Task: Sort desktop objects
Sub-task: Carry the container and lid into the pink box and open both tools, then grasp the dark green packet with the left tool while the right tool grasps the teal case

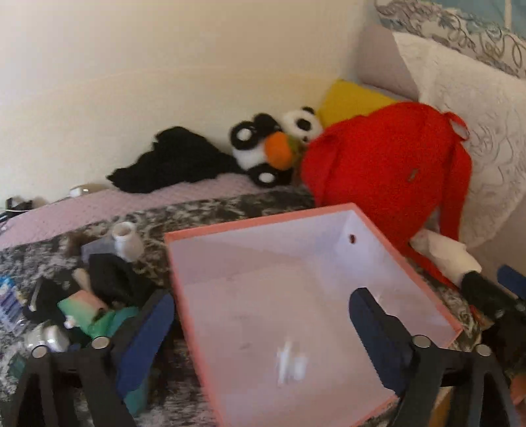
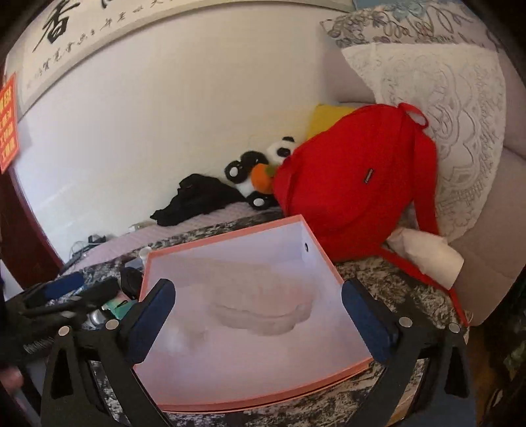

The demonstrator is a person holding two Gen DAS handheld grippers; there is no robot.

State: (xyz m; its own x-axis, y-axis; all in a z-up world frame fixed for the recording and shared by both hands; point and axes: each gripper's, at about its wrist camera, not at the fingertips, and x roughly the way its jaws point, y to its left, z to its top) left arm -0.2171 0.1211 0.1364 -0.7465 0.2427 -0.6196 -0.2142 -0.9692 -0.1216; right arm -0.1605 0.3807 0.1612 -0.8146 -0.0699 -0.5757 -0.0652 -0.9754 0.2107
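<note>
One pink-rimmed box (image 2: pixel 230 328) sits empty, with one clutter pile (image 1: pixel 82 295) just left of it, including one white bottle (image 1: pixel 126 243). Both the left gripper (image 1: pixel 259 322) and right gripper (image 2: pixel 258 308) hover wide open over the box, holding nothing. Risk: a grab into the tangled pile could drag neighbours or roll the bottle away.

Bedside clutter against a pale wall

A red backpack (image 2: pixel 355 177) leans on a white embroidered pillow (image 2: pixel 453 131), a yellow cushion (image 2: pixel 325 120) behind it. A panda plush (image 2: pixel 259 174) with an orange piece lies beside black clothing (image 2: pixel 197 198). A calligraphy scroll (image 2: pixel 131 29) hangs above.
</note>
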